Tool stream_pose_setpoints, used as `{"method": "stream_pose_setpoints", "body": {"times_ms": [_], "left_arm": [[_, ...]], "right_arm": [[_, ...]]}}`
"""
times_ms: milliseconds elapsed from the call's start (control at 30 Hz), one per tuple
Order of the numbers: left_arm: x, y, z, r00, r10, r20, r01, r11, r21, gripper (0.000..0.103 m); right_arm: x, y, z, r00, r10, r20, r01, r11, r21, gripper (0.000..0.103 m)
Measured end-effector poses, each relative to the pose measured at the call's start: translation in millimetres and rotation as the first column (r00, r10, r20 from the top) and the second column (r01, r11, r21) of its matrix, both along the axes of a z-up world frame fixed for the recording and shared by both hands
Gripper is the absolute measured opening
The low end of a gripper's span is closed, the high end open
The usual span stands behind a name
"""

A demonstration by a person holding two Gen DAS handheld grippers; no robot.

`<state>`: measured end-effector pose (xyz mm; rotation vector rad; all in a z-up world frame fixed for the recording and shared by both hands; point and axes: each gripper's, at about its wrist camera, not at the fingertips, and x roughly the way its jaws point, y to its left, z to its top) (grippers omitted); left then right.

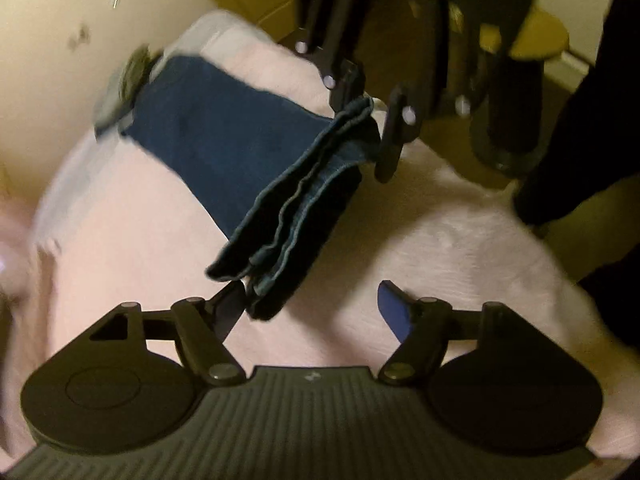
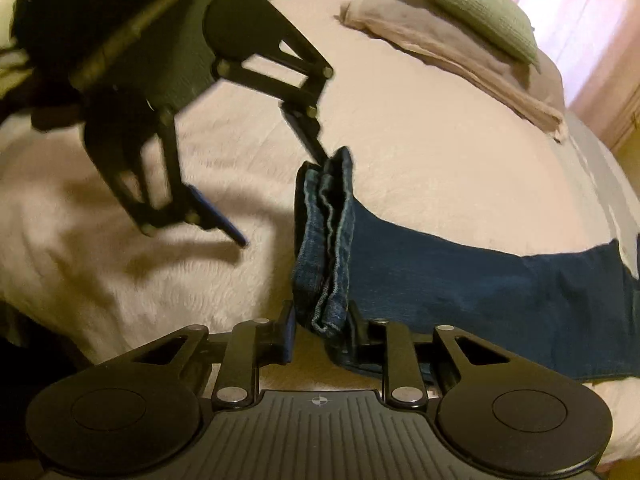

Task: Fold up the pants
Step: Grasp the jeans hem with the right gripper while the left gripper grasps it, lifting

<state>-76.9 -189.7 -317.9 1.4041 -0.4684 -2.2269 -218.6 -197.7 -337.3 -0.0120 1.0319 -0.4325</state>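
We see a bed covered by a pale pink fuzzy blanket point(image 2: 420, 128), a green cushion point(image 2: 480, 4) resting on a beige pillow point(image 2: 448, 56) at its head, pink curtains point(image 2: 580, 12) behind, and a cream wall point(image 1: 60, 60) alongside.

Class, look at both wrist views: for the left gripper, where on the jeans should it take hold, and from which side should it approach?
Probably the stacked hem end of the jeans, at the free corner nearest the left gripper, approaching end-on along the legs. The layers bunch thick there, and its open fingers already flank that corner. The right gripper appears to hold the opposite corner.
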Motion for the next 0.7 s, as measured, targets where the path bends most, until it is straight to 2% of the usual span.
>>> {"method": "stream_pose_setpoints", "body": {"times_ms": [67,167,233,333,367,400,433,500,567,700], "left_arm": [[-4.2,-7.4,2.1,1.000,-0.006,0.009,0.007,0.999,-0.048,0.070],[-6.1,-25.3,16.1,0.999,0.030,-0.028,-0.032,0.997,-0.075,0.070],[-5.4,-35.9,25.8,0.999,0.030,-0.044,-0.033,0.997,-0.069,0.071],[-3.5,-47.3,37.2,0.997,-0.045,-0.058,0.044,0.999,-0.023,0.070],[-2.3,-52.2,41.2,0.996,-0.070,-0.056,0.070,0.998,-0.004,0.063],[-1.2,-55.7,47.8,0.994,-0.093,-0.053,0.094,0.996,0.008,0.050],[-2.9,-59.8,54.4,0.992,-0.119,-0.053,0.120,0.993,0.019,0.044],[-7.8,-72.6,68.6,0.990,-0.121,-0.065,0.124,0.991,0.043,0.028],[-14.9,-89.2,86.4,0.990,-0.097,-0.099,0.104,0.992,0.071,0.022],[-42.5,-133.2,128.0,0.985,-0.088,-0.147,0.100,0.992,0.080,0.018]], "right_arm": [[-3.8,-3.0,10.4,1.000,0.002,0.008,-0.002,1.000,0.014,0.021],[-11.4,-4.2,22.2,1.000,0.007,0.012,-0.007,1.000,0.025,0.021],[-13.4,-5.4,30.0,1.000,0.008,0.017,-0.009,0.999,0.037,0.020],[-30.4,-8.5,39.9,0.999,-0.006,0.034,0.004,0.998,0.061,0.020],[-32.5,-11.0,44.4,0.999,-0.011,0.040,0.008,0.998,0.067,0.020],[-35.1,-14.2,49.5,0.999,-0.015,0.046,0.012,0.997,0.072,0.020],[-36.5,-15.8,54.7,0.998,-0.026,0.055,0.021,0.997,0.081,0.020],[-44.2,-27.4,69.4,0.994,-0.068,0.080,0.059,0.993,0.106,0.020],[-54.8,-40.6,87.3,0.990,-0.098,0.102,0.086,0.990,0.108,0.019],[-86.3,-84.4,127.9,0.969,-0.186,0.162,0.168,0.979,0.119,0.019]]}}
